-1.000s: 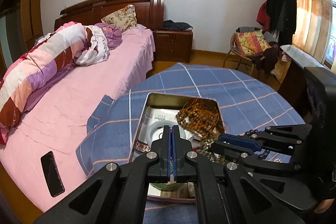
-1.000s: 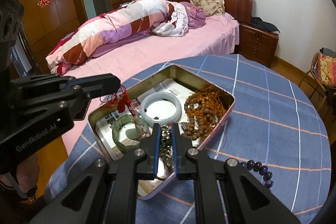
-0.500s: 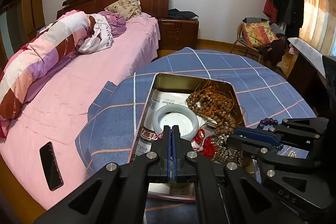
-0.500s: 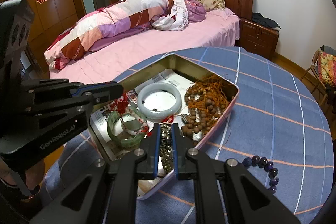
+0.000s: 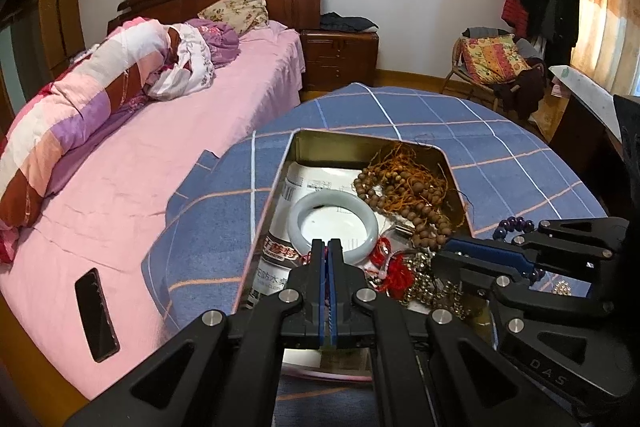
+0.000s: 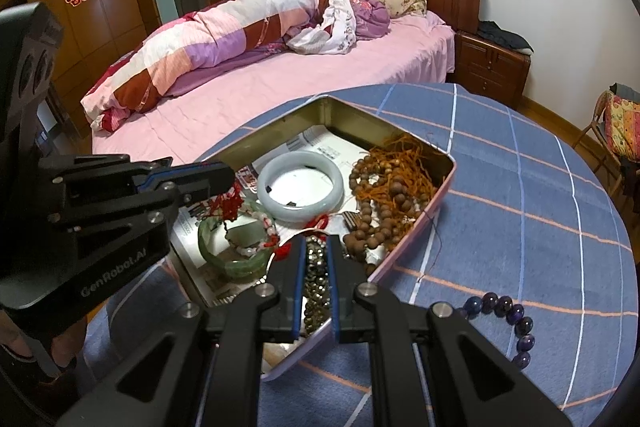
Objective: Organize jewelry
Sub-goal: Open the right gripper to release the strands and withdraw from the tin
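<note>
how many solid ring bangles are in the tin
2. A pale white bangle lies flat mid-tin, and a green bangle sits at the tin's near-left end under a red-and-white charm string. More could hide beneath the bead piles.

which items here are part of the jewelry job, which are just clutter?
Job:
- metal tin
- white bangle
- green bangle
- wooden beads
- purple bead bracelet, outside the tin
- metallic chain between the right hand-held gripper's jaws

Clutter:
- phone on bed
- quilt
- chair cushion
</note>
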Available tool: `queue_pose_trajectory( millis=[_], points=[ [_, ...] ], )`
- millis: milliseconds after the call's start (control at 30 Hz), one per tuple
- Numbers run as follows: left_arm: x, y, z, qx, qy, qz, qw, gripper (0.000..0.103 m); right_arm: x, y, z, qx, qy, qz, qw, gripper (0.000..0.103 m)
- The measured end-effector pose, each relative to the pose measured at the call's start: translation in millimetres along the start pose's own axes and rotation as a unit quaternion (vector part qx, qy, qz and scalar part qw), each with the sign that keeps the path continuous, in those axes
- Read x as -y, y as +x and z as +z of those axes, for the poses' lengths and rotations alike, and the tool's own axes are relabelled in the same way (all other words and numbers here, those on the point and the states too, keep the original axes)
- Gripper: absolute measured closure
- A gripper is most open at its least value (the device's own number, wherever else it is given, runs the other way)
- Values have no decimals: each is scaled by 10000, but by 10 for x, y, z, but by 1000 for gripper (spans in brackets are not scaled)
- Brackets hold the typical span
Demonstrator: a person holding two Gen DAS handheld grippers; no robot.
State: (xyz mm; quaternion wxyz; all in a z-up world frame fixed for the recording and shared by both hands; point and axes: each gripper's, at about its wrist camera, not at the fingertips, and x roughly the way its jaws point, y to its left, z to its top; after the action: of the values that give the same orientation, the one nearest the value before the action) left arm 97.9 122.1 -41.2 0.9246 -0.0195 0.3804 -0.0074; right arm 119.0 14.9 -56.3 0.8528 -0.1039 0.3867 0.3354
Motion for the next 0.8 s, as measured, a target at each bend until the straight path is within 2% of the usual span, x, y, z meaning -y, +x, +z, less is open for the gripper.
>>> queue_pose_trajectory(
  millis=[267, 367, 400, 433, 500, 533, 633, 800],
  points=[
    [-23, 32, -1, -89, -100, -20, 9999, 102, 26, 13, -13, -7, 92, 83, 9999, 89],
    [-30, 41, -8, -108, -111, 19, 9999, 98, 26, 9, -19, 25, 87, 67, 9999, 76],
    [-30, 36, -14, -104, -112, 40, 9999, 88, 30, 1, -20, 38, 92, 62, 9999, 65],
    [-34, 27, -18, -80, -122, 73, 9999, 67, 33, -11, -25, 67, 108, 54, 9999, 57],
    [-56, -19, -26, 52, -177, 190, 9997, 39, 24, -41, -29, 102, 105, 34, 9999, 55],
    [-71, -46, -30, 153, -216, 292, 9992, 37, 17, -52, -26, 114, 104, 25, 9999, 55],
    [-125, -59, -32, 115, -320, 184, 9993, 36, 23, -72, -27, 158, 124, -34, 9998, 46],
    [-113, -60, -44, 112, -318, 277, 9990, 36, 18, -90, -37, 201, 107, -107, 9997, 36]
  ],
)
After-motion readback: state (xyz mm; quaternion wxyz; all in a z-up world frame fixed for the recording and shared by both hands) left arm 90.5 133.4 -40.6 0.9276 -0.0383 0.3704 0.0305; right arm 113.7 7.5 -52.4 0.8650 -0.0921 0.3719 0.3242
